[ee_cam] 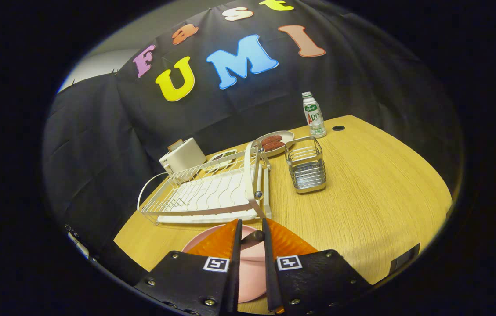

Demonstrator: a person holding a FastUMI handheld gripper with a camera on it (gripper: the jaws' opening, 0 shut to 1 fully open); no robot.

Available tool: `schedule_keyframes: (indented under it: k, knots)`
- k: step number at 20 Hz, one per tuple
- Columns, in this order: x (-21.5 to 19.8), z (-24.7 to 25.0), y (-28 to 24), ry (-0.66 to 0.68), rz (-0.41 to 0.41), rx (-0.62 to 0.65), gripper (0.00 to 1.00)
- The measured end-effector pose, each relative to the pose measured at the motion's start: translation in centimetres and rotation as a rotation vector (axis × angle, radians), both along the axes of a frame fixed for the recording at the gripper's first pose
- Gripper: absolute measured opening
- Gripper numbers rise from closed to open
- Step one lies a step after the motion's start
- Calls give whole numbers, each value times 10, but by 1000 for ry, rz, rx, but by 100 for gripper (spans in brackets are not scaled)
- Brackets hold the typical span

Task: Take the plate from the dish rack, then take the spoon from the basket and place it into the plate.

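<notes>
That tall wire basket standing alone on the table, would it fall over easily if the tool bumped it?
Probably, if hit near the top: the wire basket is taller than it is wide and stands free on the smooth wooden table. It looks light, being open wire, so a low push would more likely slide it. The tool, nearly closed around something dark, hangs over the pink plate.
</notes>
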State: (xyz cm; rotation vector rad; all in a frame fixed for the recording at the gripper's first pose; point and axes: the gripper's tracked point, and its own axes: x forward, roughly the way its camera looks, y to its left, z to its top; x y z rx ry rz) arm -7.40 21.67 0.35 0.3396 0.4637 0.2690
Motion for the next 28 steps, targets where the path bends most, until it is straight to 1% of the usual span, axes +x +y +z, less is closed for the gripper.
schedule_keyframes:
  k: [3, 6, 8, 10, 11, 12, 15, 16, 17, 20, 23, 28]
  knots:
    - [3, -7, -7, 21, -7, 16, 27]
    - [4, -3, -18, 16, -3, -34, 29]
    - [10, 0, -21, 7, 8, -55, 29]
    - [12, -7, -27, 26, 16, -98, 30]
    - [12, -11, -30, 41, 14, -110, 31]
    - [13, -11, -34, 46, 8, -113, 34]
    - [13, -3, -43, 33, -17, -112, 34]
    - [13, 2, -46, 28, -23, -117, 45]
    - [14, 5, -50, 20, -30, -121, 48]
    - [20, 32, -64, -34, -65, -149, 48]
    - [28, 70, -84, -127, -115, -201, 48]
    - [40, 137, -106, -275, -162, -272, 48]
